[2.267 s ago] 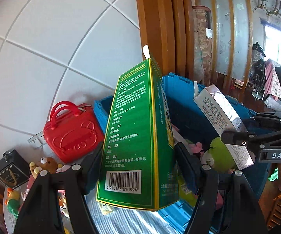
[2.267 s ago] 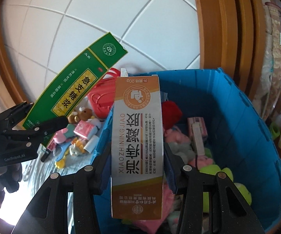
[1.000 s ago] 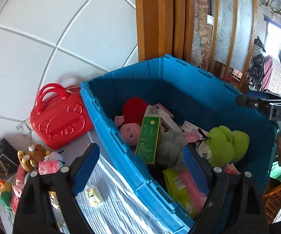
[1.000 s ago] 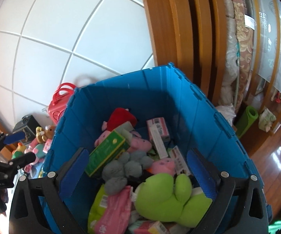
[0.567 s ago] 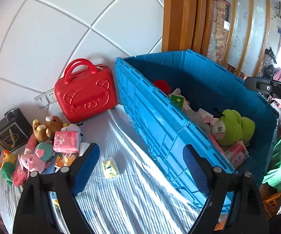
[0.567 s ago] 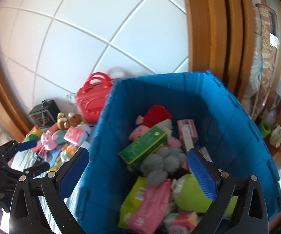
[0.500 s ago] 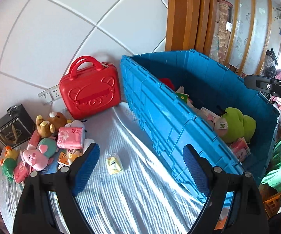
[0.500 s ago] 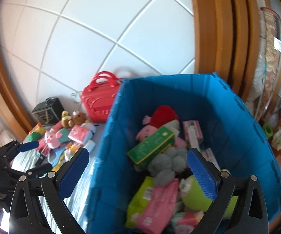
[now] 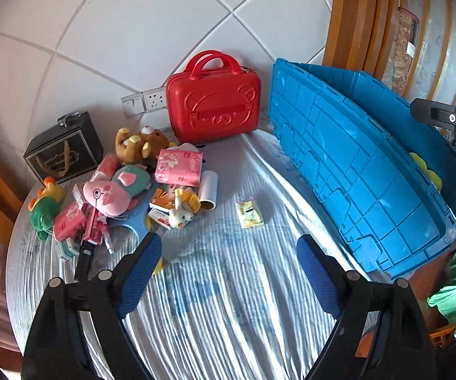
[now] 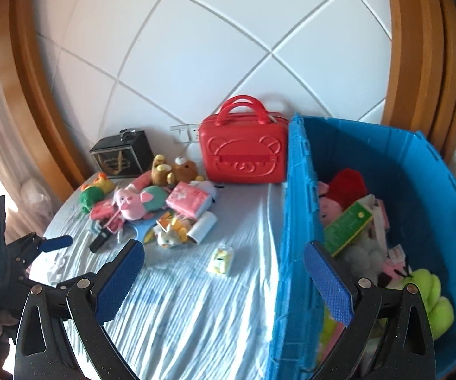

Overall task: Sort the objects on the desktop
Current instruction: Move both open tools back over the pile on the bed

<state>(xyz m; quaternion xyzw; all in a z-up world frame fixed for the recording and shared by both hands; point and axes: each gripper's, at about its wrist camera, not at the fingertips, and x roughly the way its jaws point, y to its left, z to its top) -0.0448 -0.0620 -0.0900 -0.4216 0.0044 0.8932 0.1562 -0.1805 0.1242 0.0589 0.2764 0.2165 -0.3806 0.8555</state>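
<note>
A blue crate (image 9: 364, 171) (image 10: 294, 221) stands at the table's right; it holds a green box (image 10: 348, 224), a green plush (image 10: 430, 291) and other toys. A heap of small things lies at the left: a pink pig plush (image 9: 114, 186) (image 10: 139, 201), a pink tissue pack (image 9: 179, 166) (image 10: 188, 202), a brown bear (image 9: 139, 144) and a white roll (image 9: 209, 190). A small yellow packet (image 9: 249, 213) (image 10: 221, 259) lies alone mid-table. My left gripper (image 9: 226, 272) is open and empty above the cloth. My right gripper (image 10: 224, 281) is open and empty over the crate's left wall.
A red toy suitcase (image 9: 213, 107) (image 10: 243, 155) and a black box (image 9: 63, 150) (image 10: 122, 153) stand against the tiled wall. A striped cloth (image 9: 221, 300) covers the round table. The left gripper also shows at the far left of the right wrist view (image 10: 22, 250).
Both boxes have been let go into the crate. Both grippers, now open, have swung left from over the crate toward the table and the heap.
</note>
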